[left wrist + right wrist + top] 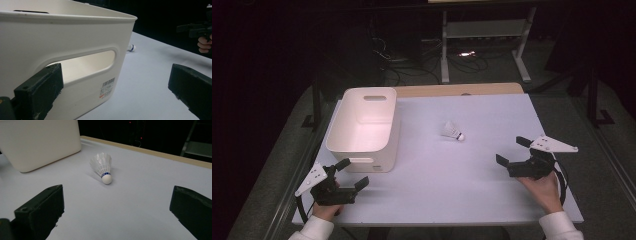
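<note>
A white feathered shuttlecock point(453, 131) with a blue band lies on its side near the middle of the white table point(472, 175); it lies ahead of the jaws in the right gripper view point(103, 168), cork end toward the camera. A white plastic bin point(364, 126) with handle slots stands at the left. My right gripper point(513, 151) rests at the table's right side, open and empty, a short way from the shuttlecock. My left gripper point(351, 174) sits at the front left, open, just in front of the bin's near wall point(62, 50).
A wooden strip point(457, 90) runs along the table's far edge. Beyond it stand a metal shelf frame point(484, 35) and cables on a dark floor. Bare table surface stretches between the two grippers.
</note>
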`<state>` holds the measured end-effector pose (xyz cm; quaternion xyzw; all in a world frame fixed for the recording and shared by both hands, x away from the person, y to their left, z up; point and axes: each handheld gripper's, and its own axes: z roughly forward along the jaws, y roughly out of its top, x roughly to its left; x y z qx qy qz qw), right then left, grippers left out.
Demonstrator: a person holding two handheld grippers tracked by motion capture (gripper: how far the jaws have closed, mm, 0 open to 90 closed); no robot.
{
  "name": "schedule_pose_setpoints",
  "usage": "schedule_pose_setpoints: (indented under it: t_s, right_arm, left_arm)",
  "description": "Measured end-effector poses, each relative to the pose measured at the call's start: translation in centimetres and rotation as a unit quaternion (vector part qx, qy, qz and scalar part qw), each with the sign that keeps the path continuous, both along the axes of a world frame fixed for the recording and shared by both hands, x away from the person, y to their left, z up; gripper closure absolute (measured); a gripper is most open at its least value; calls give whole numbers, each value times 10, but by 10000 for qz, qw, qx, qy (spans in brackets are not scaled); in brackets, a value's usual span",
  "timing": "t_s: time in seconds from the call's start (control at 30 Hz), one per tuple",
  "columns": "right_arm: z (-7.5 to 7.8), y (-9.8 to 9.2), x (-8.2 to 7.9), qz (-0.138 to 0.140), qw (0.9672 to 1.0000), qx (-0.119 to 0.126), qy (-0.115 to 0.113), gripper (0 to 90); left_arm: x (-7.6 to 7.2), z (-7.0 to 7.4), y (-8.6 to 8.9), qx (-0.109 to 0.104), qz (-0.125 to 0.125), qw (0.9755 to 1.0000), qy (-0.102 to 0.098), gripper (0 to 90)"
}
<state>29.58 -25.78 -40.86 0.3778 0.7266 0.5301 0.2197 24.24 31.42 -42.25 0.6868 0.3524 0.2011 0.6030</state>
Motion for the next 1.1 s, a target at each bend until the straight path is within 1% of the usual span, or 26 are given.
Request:
schedule_pose_setpoints:
  t_s: [0.03,0.23,0.37,0.43,0.47,0.6,0.63,0.67,0.8,0.9,1.1]
  right_arm:
    - [0,0,0,-10,10000,2,-9,0]
    - [-1,-1,-1,-5,10000,-8,36,0]
    - [-2,0,-1,-8,10000,-32,64,0]
    - [-2,0,-1,2,10000,-35,92,0]
    - [-2,1,-1,5,9999,-69,93,0]
    - [-1,2,-2,28,9999,-61,106,0]
    - [-1,3,-2,47,9998,-68,162,0]
    - [-1,3,-2,47,9998,-68,162,0]
    - [0,7,-1,95,9994,-213,267,0]
    - [0,7,0,104,9992,-239,290,0]
    - [6,13,1,190,9987,-334,344,0]
  left_arm:
    - [0,0,0,-32,11,10000,3,0]
    - [0,0,-1,-33,0,10000,-6,0]
    - [0,0,0,23,-2,10000,-2,0]
    - [0,0,-1,-19,5,10000,1,0]
    - [0,0,-1,-7,11,10000,1,0]
    - [0,-1,-1,4,32,10000,7,0]
    - [0,-1,-1,-2,42,10000,5,0]
    - [0,-1,-1,-4,43,10000,1,0]
    - [0,-1,-1,16,42,10000,4,0]
    - [0,0,-1,12,26,10000,0,0]
    - [0,0,-1,-8,14,10000,0,0]
